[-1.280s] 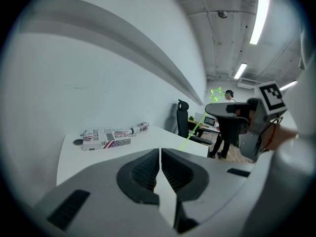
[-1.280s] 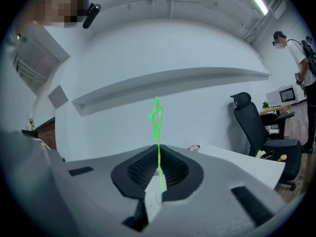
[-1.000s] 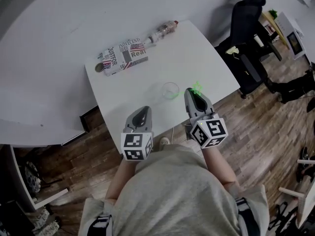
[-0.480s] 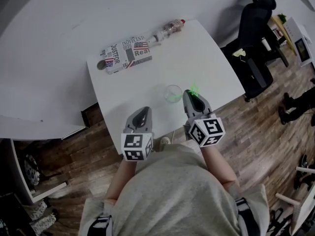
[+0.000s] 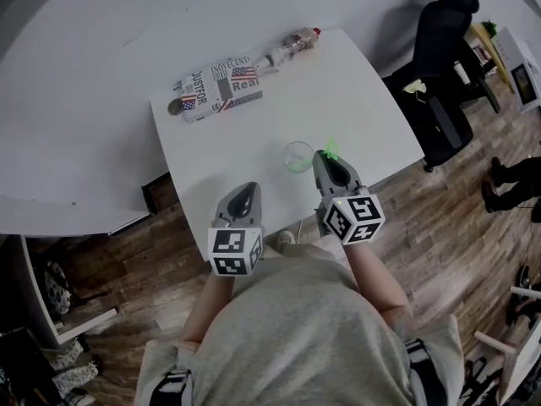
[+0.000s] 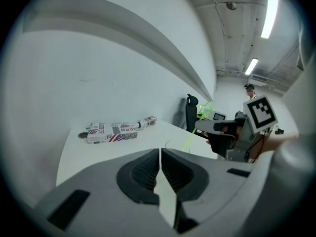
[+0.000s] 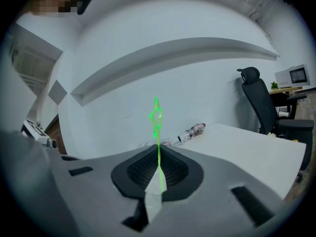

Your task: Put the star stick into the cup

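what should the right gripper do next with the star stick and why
Probably ease the right gripper slightly left and down so the star stick drops into the cup: its jaws are clamped on the stick, which seems to hang just beside the cup's right rim.

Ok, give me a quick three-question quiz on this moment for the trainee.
1. True or false: the left gripper holds the star stick.
2. In the head view, the clear cup stands: A) on the table, just left of the tip of the right gripper; B) on the printed box; C) in the left gripper's jaws.
3. What lies in line with the printed box, at its right end?
Key: 1 false, the right gripper's jaws are shut on it; 2 A; 3 a bottle.
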The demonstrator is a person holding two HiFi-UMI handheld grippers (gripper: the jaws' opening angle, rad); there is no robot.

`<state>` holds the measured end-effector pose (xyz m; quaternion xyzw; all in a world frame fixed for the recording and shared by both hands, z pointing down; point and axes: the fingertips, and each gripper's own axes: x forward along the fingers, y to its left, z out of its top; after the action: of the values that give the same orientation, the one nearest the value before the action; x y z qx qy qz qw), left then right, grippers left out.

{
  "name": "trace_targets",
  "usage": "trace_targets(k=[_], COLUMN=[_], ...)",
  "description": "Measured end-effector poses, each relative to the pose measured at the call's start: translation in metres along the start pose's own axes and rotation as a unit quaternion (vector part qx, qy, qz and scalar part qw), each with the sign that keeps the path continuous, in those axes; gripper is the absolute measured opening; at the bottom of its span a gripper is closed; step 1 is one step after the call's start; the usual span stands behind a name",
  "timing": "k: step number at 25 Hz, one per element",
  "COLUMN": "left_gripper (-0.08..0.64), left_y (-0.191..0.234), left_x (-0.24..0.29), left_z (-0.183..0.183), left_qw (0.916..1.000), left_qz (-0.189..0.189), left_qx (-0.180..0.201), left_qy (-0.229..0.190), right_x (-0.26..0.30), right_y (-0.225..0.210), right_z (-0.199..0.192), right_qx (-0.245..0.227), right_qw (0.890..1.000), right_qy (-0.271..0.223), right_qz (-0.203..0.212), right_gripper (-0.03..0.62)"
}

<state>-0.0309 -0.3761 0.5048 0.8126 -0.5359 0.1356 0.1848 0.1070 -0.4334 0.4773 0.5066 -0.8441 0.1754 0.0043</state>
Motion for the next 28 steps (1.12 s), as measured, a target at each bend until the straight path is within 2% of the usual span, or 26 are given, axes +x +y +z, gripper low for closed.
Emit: trace_targets(k=[16,28], left_gripper=[0.014,0.014], left_y=[-0.006,-0.003], left_x=[-0.003,-0.004], left_z=[-0.002,0.0], left_qw=[1.0,0.9999], left_qz=[0.004,0.008], left_qx=[-0.002,-0.008], left_qy=[-0.002,-0.004], right_x=[0.001,-0.007], right_y=[-0.01,-0.033], right_z=[-0.014,-0.02], right_qx=[-0.004,0.007], right_qw=[1.0,0.999], right_qy=[0.013,0.023], right_qz=[0.001,-0.031], right_gripper=[0.012,0.031])
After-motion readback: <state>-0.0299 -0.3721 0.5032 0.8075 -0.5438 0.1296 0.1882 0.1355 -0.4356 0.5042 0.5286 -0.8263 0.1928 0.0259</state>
